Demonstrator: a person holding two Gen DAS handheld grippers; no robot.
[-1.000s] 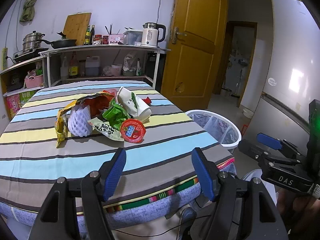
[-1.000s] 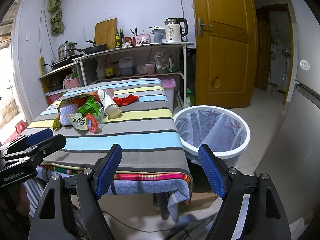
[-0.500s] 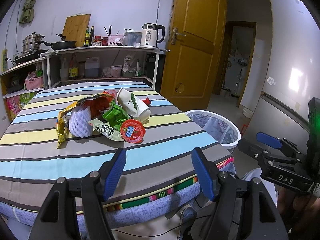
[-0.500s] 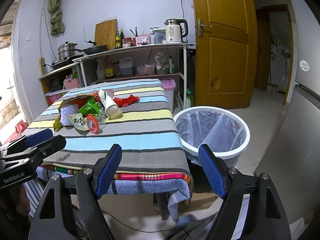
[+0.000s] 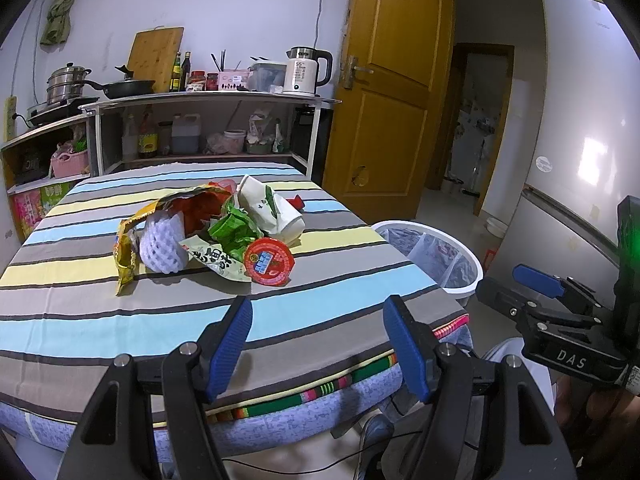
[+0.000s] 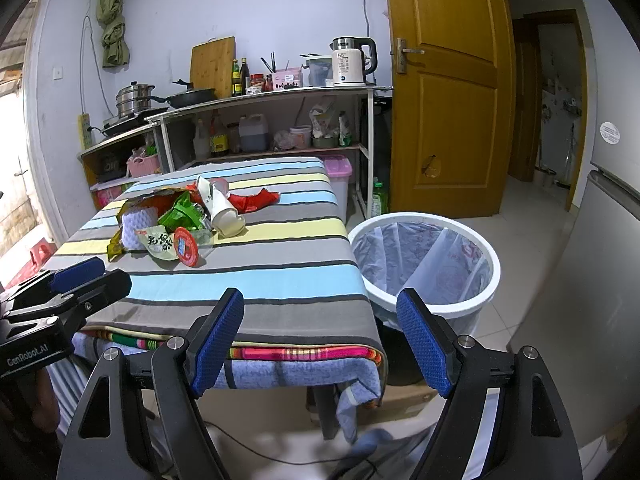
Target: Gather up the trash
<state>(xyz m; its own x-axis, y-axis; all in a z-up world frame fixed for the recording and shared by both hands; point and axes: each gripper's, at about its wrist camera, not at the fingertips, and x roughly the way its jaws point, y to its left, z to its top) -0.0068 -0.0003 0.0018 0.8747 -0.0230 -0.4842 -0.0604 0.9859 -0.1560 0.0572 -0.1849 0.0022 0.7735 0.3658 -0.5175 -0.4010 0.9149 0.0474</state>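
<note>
Left gripper: jaws spread wide, nothing between the blue pads; it is held level over the near edge of the striped table, pointing at the trash. Its body, seen from the right wrist view, carries the marking "GenRobot.AI".

Right gripper: jaws spread wide, empty, held level off the table's near right corner, aimed between the table and the waste bin. Its body, seen from the left wrist view, is marked "DAS".

The trash lies in one pile at mid-table, well apart from both grippers:
- red round lid, printed label, text not legible;
- pale wrapper with dark characters;
- white foam net;
- green wrapper;
- yellow-orange snack bag;
- white paper cup, on its side.

The white, bag-lined waste bin stands on the floor just beside the table's right edge. On the far shelf, a kettle displays "55".
</note>
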